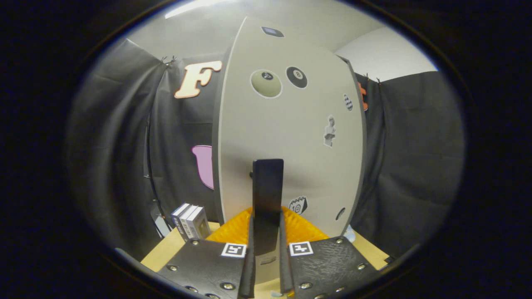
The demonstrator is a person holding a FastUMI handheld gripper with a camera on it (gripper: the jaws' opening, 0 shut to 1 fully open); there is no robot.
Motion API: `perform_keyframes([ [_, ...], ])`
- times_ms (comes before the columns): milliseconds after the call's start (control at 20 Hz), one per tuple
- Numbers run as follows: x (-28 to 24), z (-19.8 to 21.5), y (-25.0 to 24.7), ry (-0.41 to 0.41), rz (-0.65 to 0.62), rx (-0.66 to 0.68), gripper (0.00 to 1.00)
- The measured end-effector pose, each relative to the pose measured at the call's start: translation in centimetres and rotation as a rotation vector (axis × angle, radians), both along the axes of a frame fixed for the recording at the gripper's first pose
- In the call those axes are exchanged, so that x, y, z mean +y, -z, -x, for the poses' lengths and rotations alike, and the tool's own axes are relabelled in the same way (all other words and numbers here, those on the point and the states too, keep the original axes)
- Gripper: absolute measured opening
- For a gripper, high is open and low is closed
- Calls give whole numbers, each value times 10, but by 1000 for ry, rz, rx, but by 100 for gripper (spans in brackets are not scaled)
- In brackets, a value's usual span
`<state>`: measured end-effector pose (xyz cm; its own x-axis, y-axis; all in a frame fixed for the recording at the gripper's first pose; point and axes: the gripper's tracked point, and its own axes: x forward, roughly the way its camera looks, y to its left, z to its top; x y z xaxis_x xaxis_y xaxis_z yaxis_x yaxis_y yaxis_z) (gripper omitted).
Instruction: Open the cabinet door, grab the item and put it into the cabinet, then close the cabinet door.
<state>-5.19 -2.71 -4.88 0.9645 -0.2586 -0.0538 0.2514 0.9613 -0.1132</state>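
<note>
From the gripper's own camera, the cabinet door (286, 137) stands close ahead, a pale panel dotted with stickers, and everything else is best placed against it. A dark upright handle (267, 199) is fixed low on the door's face, and the gripper (266, 253) has its two fingers drawn narrow around it, one on each side, so the handle rises from between them. Both fingers seem to press on it, which fits a hold meant for swinging the door; whether the door is being pulled open or pushed shut I cannot judge from here.

To the left of the door, set on the wooden table (166, 251), a small box (192, 222) stands upright, well clear of the fingers. It is likely the item to go into the cabinet, and it is plainly not inside yet, so I take this as the opening step. An orange ridged mat (232, 230) lies at the door's foot, just behind the fingers. Black cloth (120, 158) hangs on both sides of the door.
</note>
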Motion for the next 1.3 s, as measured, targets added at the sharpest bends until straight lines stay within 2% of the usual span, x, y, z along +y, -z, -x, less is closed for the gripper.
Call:
perform_keyframes([
  [350,-23,41,-4,56,-47,27,23],
  [750,-47,75,-9,136,-30,26,23],
  [950,-69,101,-14,198,4,22,23],
  [1300,-124,150,-23,335,-8,17,23],
])
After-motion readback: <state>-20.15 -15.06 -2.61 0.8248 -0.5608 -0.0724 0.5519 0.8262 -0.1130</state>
